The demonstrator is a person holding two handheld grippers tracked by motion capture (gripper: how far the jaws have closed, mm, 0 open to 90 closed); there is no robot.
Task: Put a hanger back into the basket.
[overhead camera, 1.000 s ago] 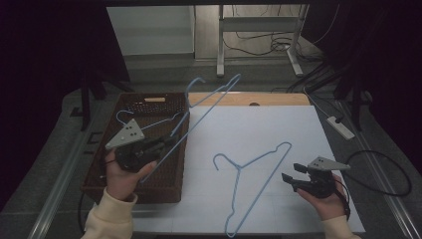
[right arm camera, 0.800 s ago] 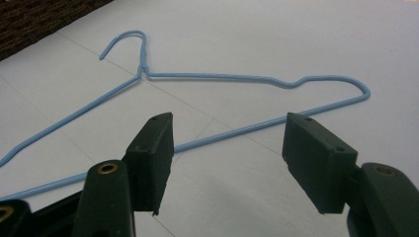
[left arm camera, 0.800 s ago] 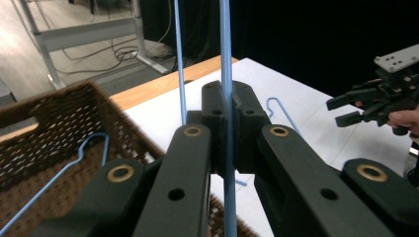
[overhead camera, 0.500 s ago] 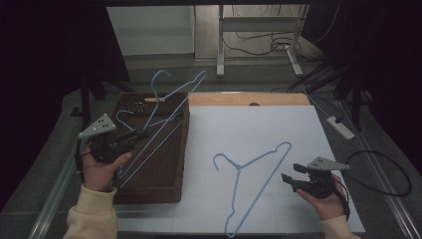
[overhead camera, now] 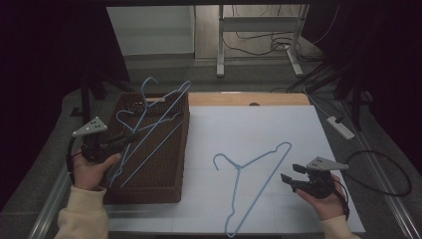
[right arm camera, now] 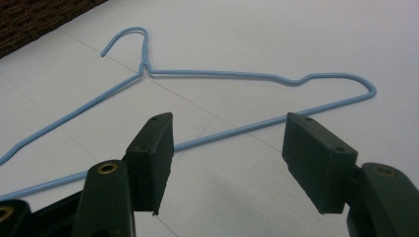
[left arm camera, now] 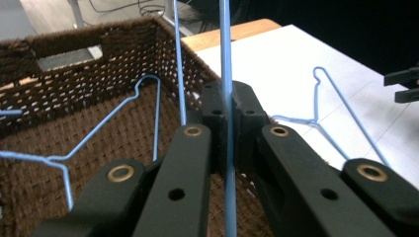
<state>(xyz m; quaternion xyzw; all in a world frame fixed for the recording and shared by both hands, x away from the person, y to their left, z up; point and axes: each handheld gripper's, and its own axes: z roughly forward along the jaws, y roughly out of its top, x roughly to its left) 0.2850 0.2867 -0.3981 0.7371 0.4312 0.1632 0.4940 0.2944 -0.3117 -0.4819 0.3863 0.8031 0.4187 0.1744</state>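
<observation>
Three blue wire hangers were in play. Left tongs (overhead camera: 130, 137) were pinched tight on the wire of one hanger (overhead camera: 164, 107), holding it tilted over the wicker basket (overhead camera: 149, 191) with its hook up past the far rim; I judged that angle was there to let the long frame slide in lengthwise. A second hanger (left arm camera: 99, 133) already lay on the basket floor, slanted to fit, so the basket looked like the collecting spot. The basket sat at the desk's left edge, touching the white sheet (overhead camera: 259, 124).

The third hanger (overhead camera: 249, 184) lay flat on the sheet, hook toward the basket, well apart from it. Right tongs (right arm camera: 227, 163) were spread wide with nothing between them, just beside that hanger's straight bar; I read that as staged for the next pick.
</observation>
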